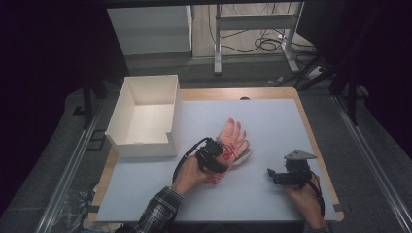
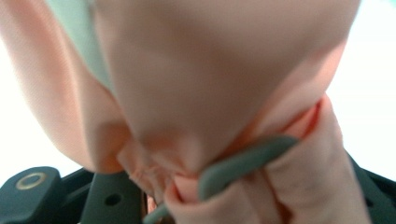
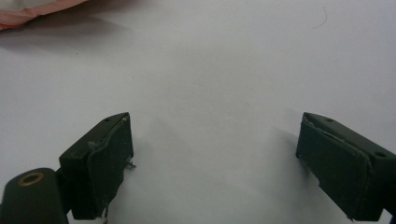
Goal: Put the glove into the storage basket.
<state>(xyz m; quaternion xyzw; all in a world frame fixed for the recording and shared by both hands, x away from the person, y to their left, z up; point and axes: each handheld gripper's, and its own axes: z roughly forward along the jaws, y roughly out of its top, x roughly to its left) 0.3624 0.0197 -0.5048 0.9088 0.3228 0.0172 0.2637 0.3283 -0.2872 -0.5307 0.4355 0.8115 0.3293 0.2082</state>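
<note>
Left gripper (image 1: pixel 217 158) is clamped on the cuff of the pink glove (image 1: pixel 233 138), which lies mid-table, fingers pointing away toward the far edge. Close up, the left gripper view shows bunched cuff fabric (image 2: pixel 187 140); right gripper (image 3: pixel 215 154) rests wide open over bare table (image 3: pixel 219 70).

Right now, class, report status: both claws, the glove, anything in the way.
Left claw shut on pink glove at its cuff. Right claw open, nothing between jaws, apart from the glove. White box open at left, path looks unobstructed.

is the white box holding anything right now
No, the high view shows the white box with a bare inside, while the pink glove lies on the table beside it.
</note>
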